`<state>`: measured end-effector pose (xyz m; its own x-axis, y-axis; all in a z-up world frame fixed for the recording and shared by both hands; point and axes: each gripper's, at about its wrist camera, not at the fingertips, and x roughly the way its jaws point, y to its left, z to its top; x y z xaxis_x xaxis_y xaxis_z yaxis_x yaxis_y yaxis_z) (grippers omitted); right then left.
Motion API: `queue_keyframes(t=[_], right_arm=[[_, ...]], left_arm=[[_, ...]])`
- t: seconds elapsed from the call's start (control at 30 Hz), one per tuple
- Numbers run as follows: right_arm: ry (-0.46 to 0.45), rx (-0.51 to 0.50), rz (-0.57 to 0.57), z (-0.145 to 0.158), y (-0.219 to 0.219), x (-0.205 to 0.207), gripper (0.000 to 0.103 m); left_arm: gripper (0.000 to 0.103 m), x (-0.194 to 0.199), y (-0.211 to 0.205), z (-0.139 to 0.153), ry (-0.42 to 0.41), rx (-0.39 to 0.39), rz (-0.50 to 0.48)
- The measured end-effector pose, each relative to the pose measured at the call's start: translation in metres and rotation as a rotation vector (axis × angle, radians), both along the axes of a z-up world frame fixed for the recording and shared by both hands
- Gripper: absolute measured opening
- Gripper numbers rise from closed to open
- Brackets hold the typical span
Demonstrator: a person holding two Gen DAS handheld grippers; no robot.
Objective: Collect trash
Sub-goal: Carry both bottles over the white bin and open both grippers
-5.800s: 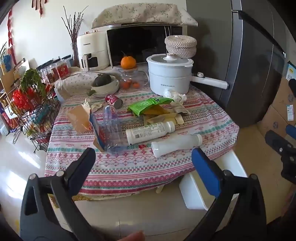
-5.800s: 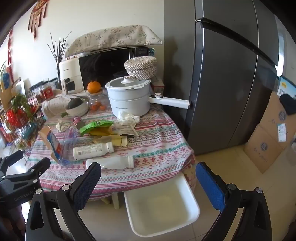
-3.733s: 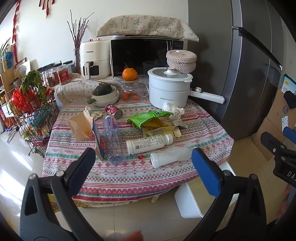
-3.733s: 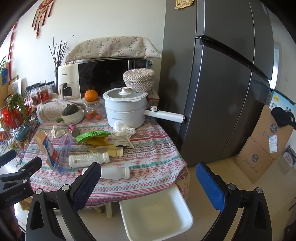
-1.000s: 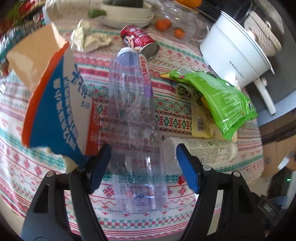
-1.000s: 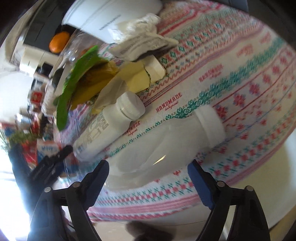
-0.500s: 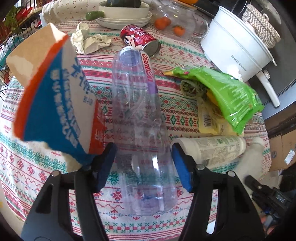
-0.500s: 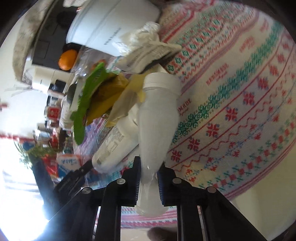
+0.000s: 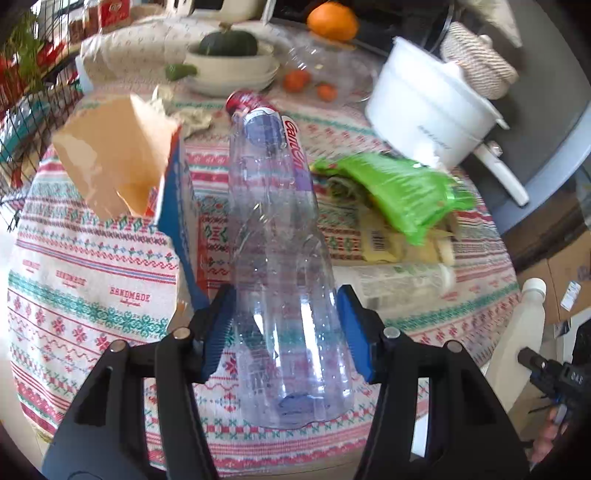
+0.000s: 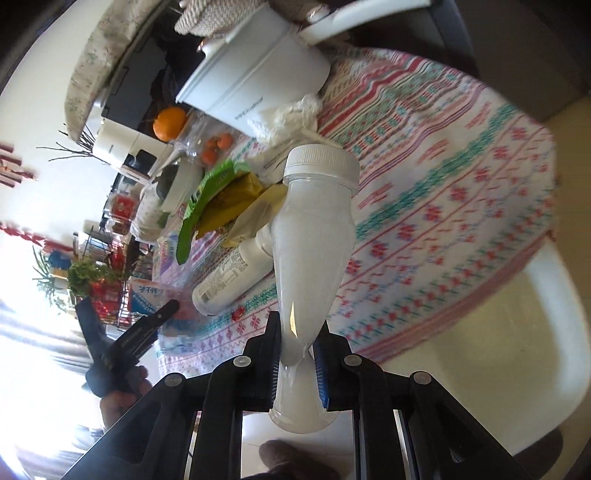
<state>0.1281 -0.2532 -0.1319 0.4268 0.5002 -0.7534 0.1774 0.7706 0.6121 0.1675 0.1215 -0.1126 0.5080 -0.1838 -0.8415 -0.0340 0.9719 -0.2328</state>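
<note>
My left gripper (image 9: 284, 332) is shut on a clear crushed plastic bottle (image 9: 280, 266) and holds it over the patterned tablecloth (image 9: 85, 288). My right gripper (image 10: 297, 350) is shut on a white plastic bottle (image 10: 314, 243), squeezing its lower body, cap pointing away; it also shows in the left wrist view (image 9: 524, 332). On the table lie a torn blue and orange carton (image 9: 122, 173), a labelled white bottle (image 10: 232, 277), a green wrapper (image 9: 399, 188), yellow wrappers (image 10: 236, 199), a red can (image 9: 243, 101) and crumpled paper (image 10: 291, 114).
A white bin (image 10: 517, 332) stands on the floor below the table's edge. A white pot (image 9: 428, 107), a bowl with a squash (image 9: 229, 62), an orange (image 9: 332, 20), small tangerines (image 9: 295, 79) and a microwave stand at the back. A wire rack (image 9: 22, 96) is at the left.
My left gripper closed on the clear bottle and lifted it. My right gripper closed on the white bottle, raised it off the table and carried it toward the table's edge.
</note>
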Motion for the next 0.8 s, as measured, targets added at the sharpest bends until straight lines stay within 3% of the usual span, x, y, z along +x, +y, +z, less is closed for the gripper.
queue_keyframes(t=[0.13,0.23,0.37,0.5,0.6,0.8], right_arm=[[-0.024,-0.034,-0.002,0.010,-0.018,-0.017,0.017],[-0.030,-0.058,0.000,0.016,-0.030,-0.031,0.017],[-0.023,-0.096,-0.024,0.017,-0.057,-0.056,0.017],[-0.002,-0.156,-0.068,0.015,-0.083,-0.079,0.017],[0.020,-0.191,-0.090,0.010,-0.097,-0.092,0.017],[0.112,-0.227,-0.109,-0.022,-0.114,-0.104,0.017]], left_arm=[[0.058,-0.021,-0.011,0.022,-0.044,-0.020,-0.085],[0.058,-0.045,-0.033,0.036,-0.067,-0.023,-0.206],[0.058,-0.083,-0.086,0.042,-0.053,-0.082,-0.423],[0.058,-0.120,-0.155,0.021,0.046,-0.101,-0.663],[0.059,-0.130,-0.194,-0.005,0.164,-0.121,-0.761],[0.059,-0.115,-0.238,-0.049,0.333,-0.146,-0.774]])
